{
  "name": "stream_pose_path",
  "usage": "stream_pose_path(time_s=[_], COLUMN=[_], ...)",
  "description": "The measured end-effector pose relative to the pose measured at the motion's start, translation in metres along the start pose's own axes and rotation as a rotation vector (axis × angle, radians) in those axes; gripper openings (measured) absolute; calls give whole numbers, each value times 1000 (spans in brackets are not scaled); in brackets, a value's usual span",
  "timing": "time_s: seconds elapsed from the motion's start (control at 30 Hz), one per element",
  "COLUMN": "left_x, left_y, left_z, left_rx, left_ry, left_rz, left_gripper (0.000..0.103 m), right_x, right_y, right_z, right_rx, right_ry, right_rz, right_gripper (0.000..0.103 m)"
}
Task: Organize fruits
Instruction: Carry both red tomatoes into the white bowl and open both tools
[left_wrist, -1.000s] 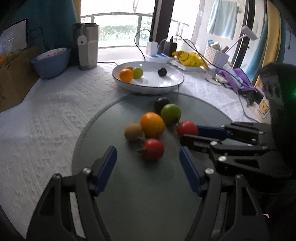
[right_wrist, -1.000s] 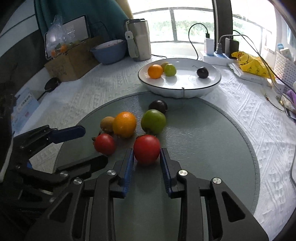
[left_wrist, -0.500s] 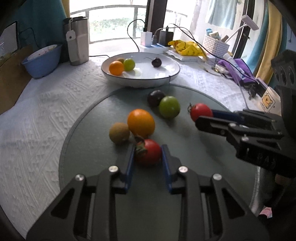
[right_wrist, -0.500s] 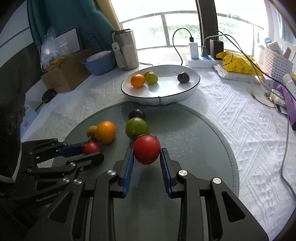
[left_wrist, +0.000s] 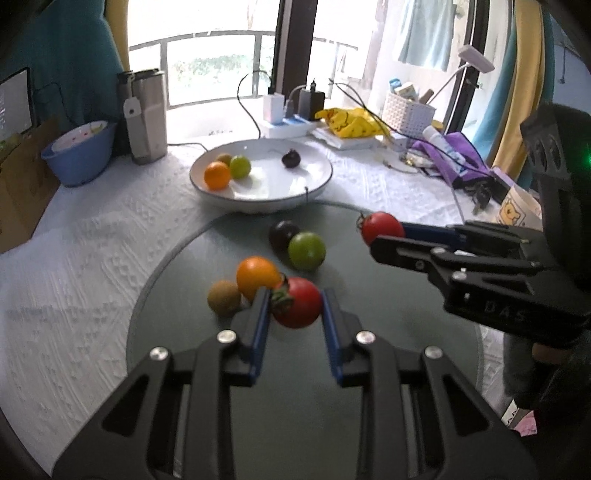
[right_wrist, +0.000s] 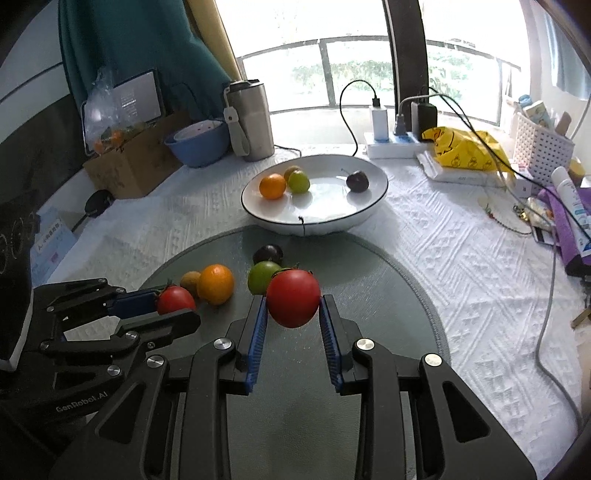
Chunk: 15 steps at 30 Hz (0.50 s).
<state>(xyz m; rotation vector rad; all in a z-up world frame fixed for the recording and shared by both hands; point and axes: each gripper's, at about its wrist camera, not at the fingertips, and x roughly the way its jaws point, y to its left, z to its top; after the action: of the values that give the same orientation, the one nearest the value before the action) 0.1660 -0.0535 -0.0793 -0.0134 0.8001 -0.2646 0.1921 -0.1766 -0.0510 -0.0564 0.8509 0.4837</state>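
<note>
My left gripper (left_wrist: 293, 295) is shut on a red tomato (left_wrist: 299, 308), held just above the round grey-green mat (left_wrist: 369, 295). My right gripper (right_wrist: 293, 301) is shut on a second red tomato (right_wrist: 293, 295), also lifted off the mat. Each gripper shows in the other's view: the right gripper (left_wrist: 384, 236) to the right, the left gripper (right_wrist: 177, 308) to the left. On the mat lie an orange (left_wrist: 256, 275), a brown kiwi-like fruit (left_wrist: 223, 297), a green fruit (left_wrist: 306, 251) and a dark plum (left_wrist: 282, 232). Behind the mat, a white bowl (left_wrist: 317, 184) holds several fruits.
A white textured cloth (right_wrist: 461, 266) covers the table. At the back stand a blue bowl (left_wrist: 79, 155), a steel mug (left_wrist: 146, 114), a cardboard box (right_wrist: 133, 166) and a power strip with cables (right_wrist: 391, 144). A yellow bag (right_wrist: 465, 147), a white basket (right_wrist: 543, 140) and purple clutter crowd the right.
The left gripper closed on its tomato and lifted it off the mat. The right gripper kept its tomato and rose with it, away from the other fruits.
</note>
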Motion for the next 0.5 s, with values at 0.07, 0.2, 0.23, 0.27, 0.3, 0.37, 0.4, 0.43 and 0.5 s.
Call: stream_pose_path(time_s=[0.07, 0.2, 0.23, 0.27, 0.3, 0.37, 0.4, 0.43, 0.5], left_x=[-2, -3, -3, -3, -4, -2, -1, 0, 2], left_y=[0, 1, 1, 2, 2, 3, 4, 4, 5], left_z=[4, 14, 16, 19, 21, 26, 30, 32, 39], left_rx=[1, 8, 9, 11, 13, 14, 14, 15, 24], left_ry=[-10, -28, -31, -35, -38, -41, -42, -43, -47], left_rz=[-1, -2, -2, -2, -1, 2, 3, 4, 3], left_gripper=[29, 29, 29, 29, 29, 29, 29, 29, 29], right_x=[-2, -4, -4, -4, -4, -4, -3, -3, -1], right_y=[-2, -5, -5, -7, -7, -10, -11, -13, -16], right_z=[4, 11, 13, 15, 17, 21, 23, 25, 29], right_rx=[0, 0, 0, 0, 0, 5, 10, 16, 21], right_ry=[-8, -21, -23, -26, -29, -38, -42, -46, -51], right_rz=[-5, -12, -14, -15, -16, -18, -18, -19, -21], right_gripper=[31, 31, 31, 31, 31, 31, 31, 31, 31])
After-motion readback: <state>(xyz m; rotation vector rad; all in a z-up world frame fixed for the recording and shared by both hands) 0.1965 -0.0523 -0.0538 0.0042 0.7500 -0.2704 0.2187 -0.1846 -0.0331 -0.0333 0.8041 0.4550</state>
